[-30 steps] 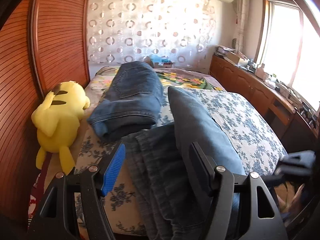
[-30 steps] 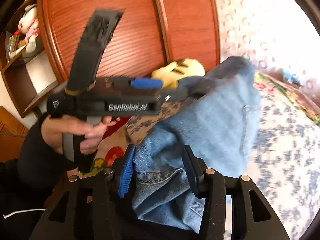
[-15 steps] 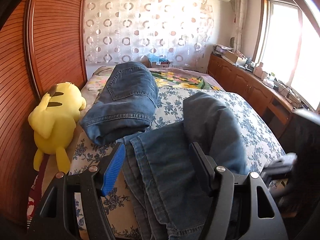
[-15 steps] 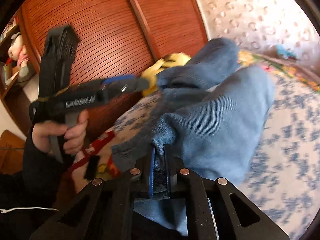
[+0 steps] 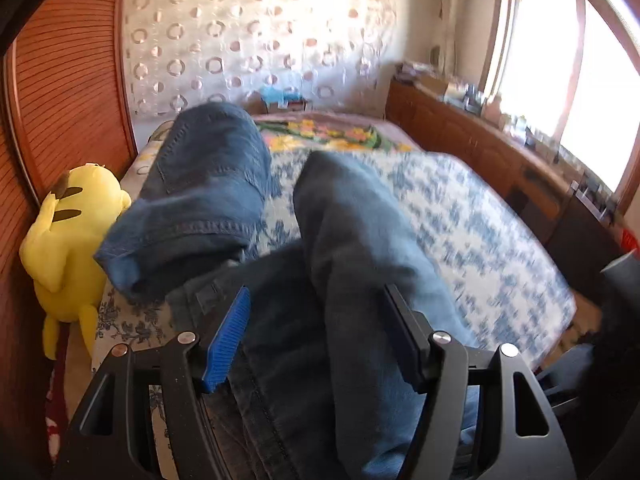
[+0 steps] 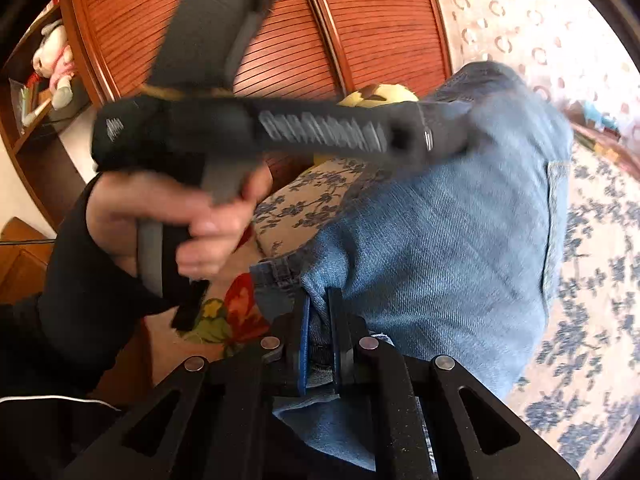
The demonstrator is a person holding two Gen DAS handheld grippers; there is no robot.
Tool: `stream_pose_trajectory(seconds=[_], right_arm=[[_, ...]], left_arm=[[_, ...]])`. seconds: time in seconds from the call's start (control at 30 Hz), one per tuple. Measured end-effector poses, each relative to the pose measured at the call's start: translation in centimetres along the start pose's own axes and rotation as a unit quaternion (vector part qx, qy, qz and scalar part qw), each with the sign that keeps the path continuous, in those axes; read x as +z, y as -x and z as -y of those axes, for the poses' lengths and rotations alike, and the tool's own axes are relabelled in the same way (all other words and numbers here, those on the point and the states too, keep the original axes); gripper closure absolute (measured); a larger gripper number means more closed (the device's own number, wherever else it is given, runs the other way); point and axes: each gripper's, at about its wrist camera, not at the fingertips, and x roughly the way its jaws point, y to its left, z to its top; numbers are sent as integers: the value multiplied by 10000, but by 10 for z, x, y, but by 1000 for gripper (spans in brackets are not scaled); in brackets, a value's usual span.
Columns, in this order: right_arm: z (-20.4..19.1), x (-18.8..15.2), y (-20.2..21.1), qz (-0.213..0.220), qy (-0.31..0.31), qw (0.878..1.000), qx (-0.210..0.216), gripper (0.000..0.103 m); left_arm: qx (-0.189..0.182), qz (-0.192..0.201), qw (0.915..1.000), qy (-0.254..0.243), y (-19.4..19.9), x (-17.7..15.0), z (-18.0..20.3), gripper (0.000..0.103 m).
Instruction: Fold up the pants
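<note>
Left wrist view: left gripper (image 5: 316, 336) stands with its jaws apart, straddling the pants (image 5: 320, 320) without pinching; blue pad (image 5: 226, 344) to the left and black pad (image 5: 404, 336) to the right both look clear of the denim, though the fabric bunches close to the right one; the pants lie on the near part of the bed (image 5: 460, 224), one leg humped up and running away toward the far side; a second pair of jeans (image 5: 200, 192), already folded, sits further off to the left, next to a yellow plush toy (image 5: 68, 240) against the wooden wardrobe (image 5: 60, 92). Right wrist view: right gripper (image 6: 320, 320) is clamped tight on a fold of denim at what seems the waistband edge; the jaws have just been closing, cloth caught between them; the person's left hand (image 6: 172, 216) with its tool crosses the upper left of the frame, badly smeared. Judgement: early grasp stage, one corner secured and the other not; next move calls for the left jaws to close on the matching edge, so the garment can be lifted and laid flat. Hard to make out: which part of the pants the left jaws straddle; hems hidden; lower garment cut off by both frames; whole scene motion-blurred.
</note>
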Motion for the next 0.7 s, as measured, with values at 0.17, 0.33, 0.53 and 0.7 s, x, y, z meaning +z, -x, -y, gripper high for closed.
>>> stream_pose_trajectory(seconds=[0.17,0.33,0.53,0.7], right_arm=[[4,0,30,217,-152,9993,-265,79],[10,-6,72,543,-241,9948,-821,71],[26,-10,83,731,-419,9841,-1561,71],[33,-10,41,413,-617,9869,-1436,71]], left_arm=[[353,-299,9989,-126,-16,-9,-1,36],[373,-375,9986,-48,-19,-13,-5,36],[332,-358,9988,66,-18,-15,-6,36],[130,-121,9995,256,-2,-12,-9,36]])
